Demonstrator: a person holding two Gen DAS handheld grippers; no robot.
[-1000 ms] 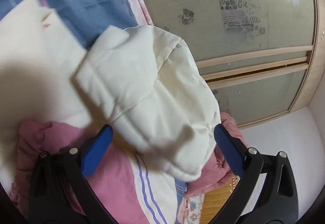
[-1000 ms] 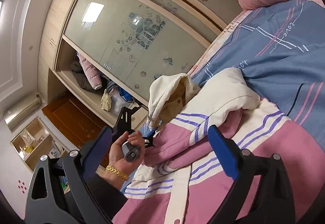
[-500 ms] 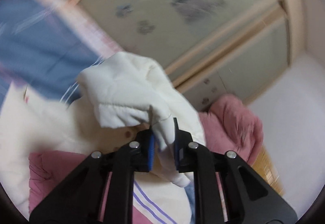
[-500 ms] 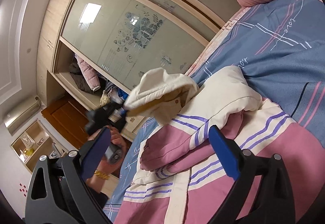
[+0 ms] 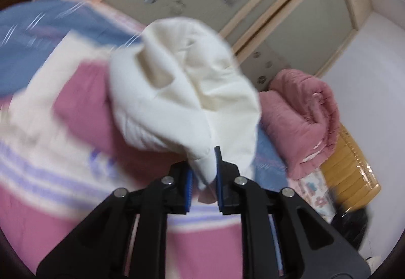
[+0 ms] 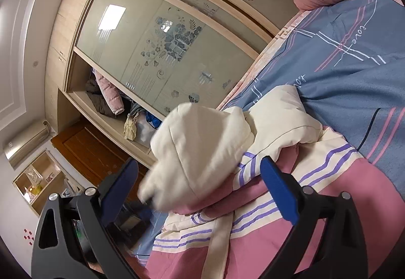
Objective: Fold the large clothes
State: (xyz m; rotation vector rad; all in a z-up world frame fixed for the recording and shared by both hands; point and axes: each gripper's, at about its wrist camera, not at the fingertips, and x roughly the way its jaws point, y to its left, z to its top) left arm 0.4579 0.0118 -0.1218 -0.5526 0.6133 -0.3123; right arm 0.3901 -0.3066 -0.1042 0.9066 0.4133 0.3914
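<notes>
On the bed's blue striped sheet lies a puffy jacket, pink and cream with purple stripes. Its cream quilted hood is lifted above the body, pinched by the left gripper. The right gripper hovers over the jacket, fingers spread.

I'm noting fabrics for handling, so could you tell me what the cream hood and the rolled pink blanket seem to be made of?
Cream hood: looks like matte padded woven fabric, judging by its puffy, stitched panels; the left gripper pinches its edge. Rolled pink blanket: probably plush fleece or quilted velour, given its soft, fuzzy, ribbed surface.
</notes>
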